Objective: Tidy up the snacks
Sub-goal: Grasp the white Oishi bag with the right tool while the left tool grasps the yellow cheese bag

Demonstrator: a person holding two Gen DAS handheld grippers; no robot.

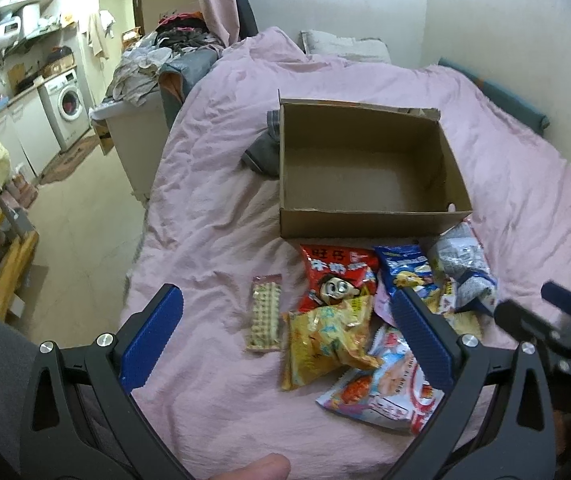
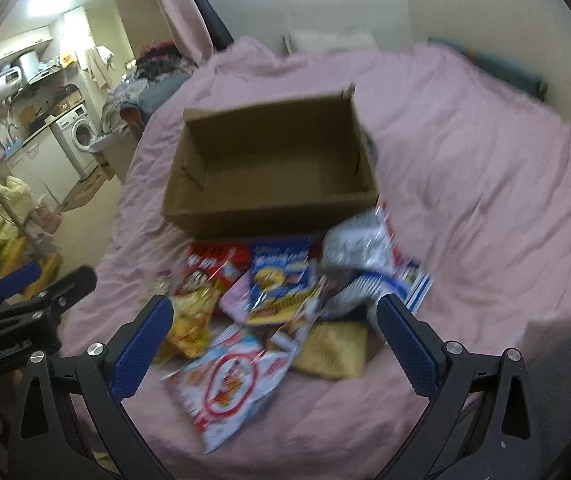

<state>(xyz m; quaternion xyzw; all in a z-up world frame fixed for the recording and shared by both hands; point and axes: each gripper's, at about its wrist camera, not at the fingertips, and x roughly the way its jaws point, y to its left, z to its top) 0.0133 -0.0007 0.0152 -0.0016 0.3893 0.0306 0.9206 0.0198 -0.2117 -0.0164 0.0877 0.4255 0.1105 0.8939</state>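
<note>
- The bed, spread with a rumpled pink quilt (image 1: 213, 184), fills most of the room in front of me, and everything to be sorted lies on it.
- An open brown cardboard box (image 1: 365, 222) sits in the middle of the quilt. Its floor is bare, with not one packet inside, so I'd say the tidying has hardly begun.
- The heap of snack packets lies just in front of the box's near wall, and the whole lot is left to move.
- Largest is a white and red crinkly packet (image 1: 389, 392) at the near edge, with a grey-silver foil bag (image 1: 461, 256) off to the right by the box corner.
- Then come a red packet with a cartoon face (image 1: 337, 276), a yellow packet (image 1: 321, 344) overlapping it, and a blue packet (image 1: 405, 268).
- A slim clear-wrapped strip of small biscuits (image 1: 266, 312) lies by itself to the left of the heap.
- The left gripper (image 1: 289, 348) hangs over the heap, its blue pads spread wide with nothing between them.
- The right gripper (image 2: 273, 344) is likewise wide apart and holds nothing, hovering over the same pile.
</note>
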